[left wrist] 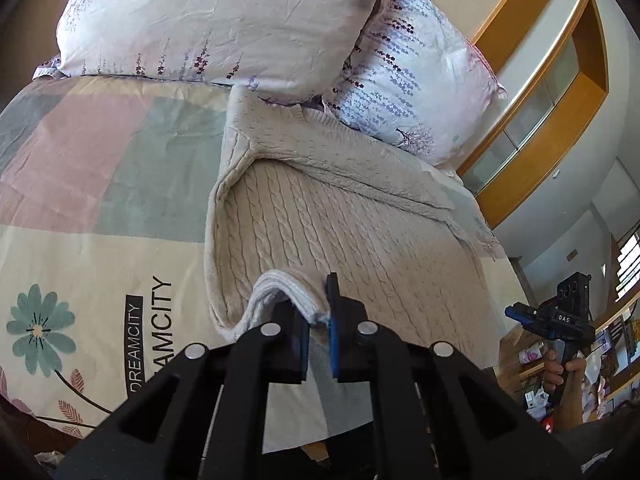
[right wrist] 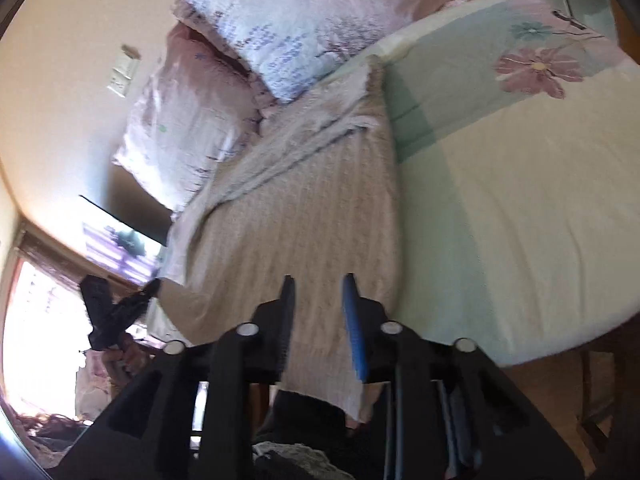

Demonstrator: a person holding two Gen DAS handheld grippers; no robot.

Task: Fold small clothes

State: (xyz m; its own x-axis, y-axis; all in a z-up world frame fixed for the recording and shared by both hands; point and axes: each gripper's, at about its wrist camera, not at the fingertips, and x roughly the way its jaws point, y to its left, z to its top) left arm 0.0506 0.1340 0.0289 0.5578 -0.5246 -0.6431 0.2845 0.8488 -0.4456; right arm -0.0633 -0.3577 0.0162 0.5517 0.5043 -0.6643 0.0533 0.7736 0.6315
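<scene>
A beige cable-knit sweater (left wrist: 340,216) lies flat on the bed, with a sleeve folded across its upper part. My left gripper (left wrist: 316,312) is shut on the sweater's ribbed hem corner (left wrist: 292,288) and lifts it slightly at the near left edge. The right gripper (left wrist: 560,312) shows in the left wrist view, held in a hand off the bed's right side. In the right wrist view the right gripper (right wrist: 320,312) is open and empty, hovering over the sweater's (right wrist: 312,208) near end. The left gripper (right wrist: 116,312) shows there at the left.
The bed carries a pastel patchwork floral cover (left wrist: 100,184) printed "DREAMCITY". Two floral pillows (left wrist: 224,20) (left wrist: 408,80) rest against the sweater's far end. A wooden-framed cabinet (left wrist: 560,92) stands to the right. The bed's edge (right wrist: 560,344) drops to the floor.
</scene>
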